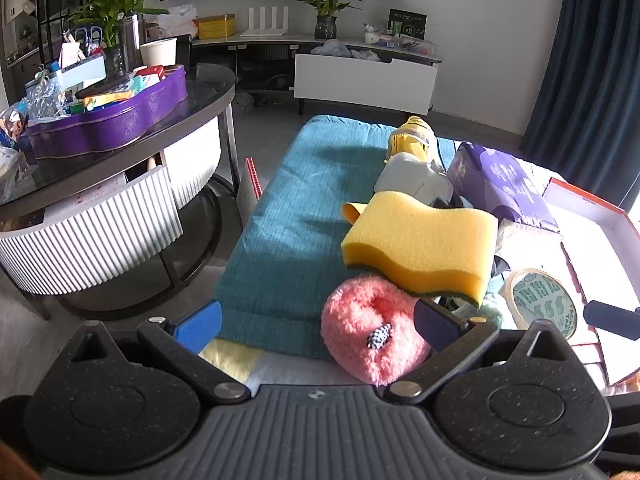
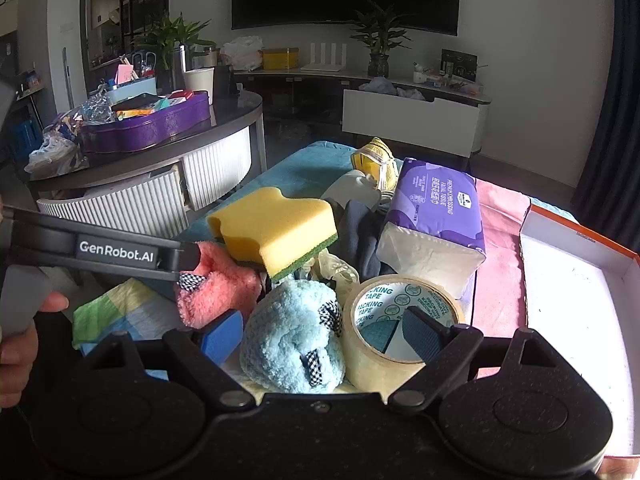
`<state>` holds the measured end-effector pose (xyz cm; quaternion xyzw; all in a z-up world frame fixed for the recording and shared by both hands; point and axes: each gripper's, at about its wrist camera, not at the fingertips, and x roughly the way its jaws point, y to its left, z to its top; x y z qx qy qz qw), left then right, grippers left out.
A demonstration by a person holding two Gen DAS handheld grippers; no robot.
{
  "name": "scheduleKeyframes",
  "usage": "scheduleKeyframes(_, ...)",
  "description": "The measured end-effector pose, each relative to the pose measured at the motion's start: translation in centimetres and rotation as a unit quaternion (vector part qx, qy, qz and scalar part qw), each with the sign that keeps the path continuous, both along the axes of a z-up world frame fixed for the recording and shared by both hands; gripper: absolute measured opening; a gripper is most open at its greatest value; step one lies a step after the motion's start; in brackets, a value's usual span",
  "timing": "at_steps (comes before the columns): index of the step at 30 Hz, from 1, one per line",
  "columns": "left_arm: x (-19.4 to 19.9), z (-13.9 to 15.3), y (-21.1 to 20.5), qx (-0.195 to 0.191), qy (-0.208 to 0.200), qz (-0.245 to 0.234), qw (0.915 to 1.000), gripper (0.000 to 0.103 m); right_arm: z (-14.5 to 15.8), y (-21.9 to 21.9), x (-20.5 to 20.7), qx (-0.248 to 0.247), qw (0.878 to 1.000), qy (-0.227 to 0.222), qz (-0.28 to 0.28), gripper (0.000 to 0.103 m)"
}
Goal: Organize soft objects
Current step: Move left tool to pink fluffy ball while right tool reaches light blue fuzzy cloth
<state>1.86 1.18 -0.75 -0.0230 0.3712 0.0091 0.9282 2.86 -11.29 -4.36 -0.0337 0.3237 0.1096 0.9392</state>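
A heap of soft things lies on a teal mat (image 1: pixel 296 208). A pink fluffy item (image 1: pixel 368 336) sits between the fingers of my left gripper (image 1: pixel 316 326), close to the right pad; the jaws stand wide open. A yellow sponge (image 1: pixel 420 248) with a green underside rests on top of the heap just beyond it. My right gripper (image 2: pixel 322 336) is open too, with a light blue fluffy item (image 2: pixel 292 340) between its fingers. Its right pad overlaps a roll of packing tape (image 2: pixel 384 320). The pink item (image 2: pixel 216 284) and the sponge (image 2: pixel 276 232) lie further left.
A purple tissue pack (image 2: pixel 436 208), a yellow striped plush (image 2: pixel 376 160) and dark cloth lie behind the heap. An open orange-edged box (image 2: pixel 580 292) stands at the right. A cluttered coffee table (image 1: pixel 120 152) stands left. A person's hand (image 2: pixel 16 356) holds the left tool.
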Motion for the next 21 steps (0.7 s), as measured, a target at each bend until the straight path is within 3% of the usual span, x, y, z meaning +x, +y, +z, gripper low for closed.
scheduleKeyframes(21,0.6,-1.2,2.1,-0.018,0.014,0.001,0.9997,0.103,-2.4,1.2,1.5,-0.001,0.998,0.026,0.058,0.102)
